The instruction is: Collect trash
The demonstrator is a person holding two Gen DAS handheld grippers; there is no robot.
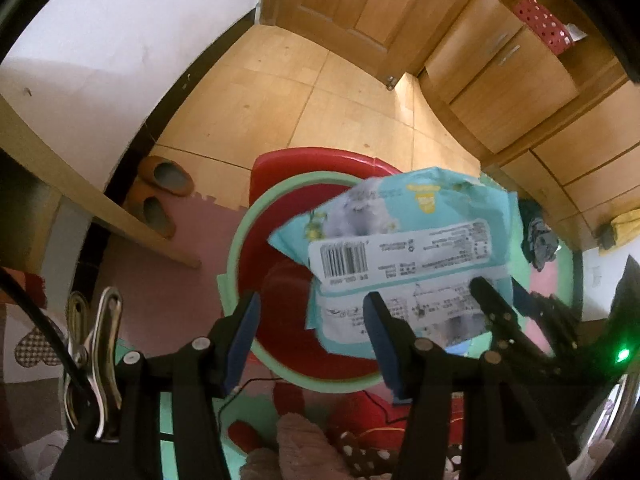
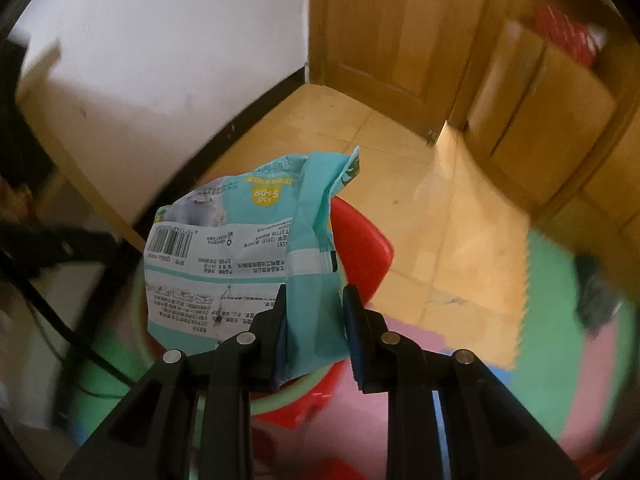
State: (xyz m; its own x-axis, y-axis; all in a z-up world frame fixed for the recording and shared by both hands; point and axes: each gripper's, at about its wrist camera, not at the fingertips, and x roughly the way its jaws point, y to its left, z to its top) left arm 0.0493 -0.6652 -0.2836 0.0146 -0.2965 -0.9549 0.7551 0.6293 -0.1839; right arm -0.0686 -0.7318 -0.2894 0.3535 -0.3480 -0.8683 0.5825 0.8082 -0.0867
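We are holding a teal wet-wipe packet (image 2: 240, 264) in our right claw (image 2: 316, 320): in the right wrist view the two blue pads press on a folded flap at the packet's lower right, with the jaws narrowed onto it. The rest of the packet spreads up and to the left across the middle of the frame, its barcode at the left and a yellow badge near the top.

In the left wrist view the same packet (image 1: 400, 252) hangs right of centre, above a red bin with a mint-green rim (image 1: 240, 248) that fills the lower middle of the frame. Our left claw (image 1: 312, 316) stands about half open with nothing gripped — the left pad sits over the bin's rim, clear of the packet, while the right pad overlaps the packet's lower edge; we cannot tell whether it touches. The dark fingers of the right claw (image 1: 496, 300) come in from the lower right and meet the packet's lower right corner.

The bin stands on coloured foam floor mats (image 1: 160, 280), pink to the left. A pair of orange slippers (image 1: 164, 192) lies at the middle left beside the black skirting, and a wooden door (image 1: 360, 8) and cabinets (image 1: 500, 72) fill the top and upper right — a red perforated basket (image 1: 544, 24) sits on top of the cabinets
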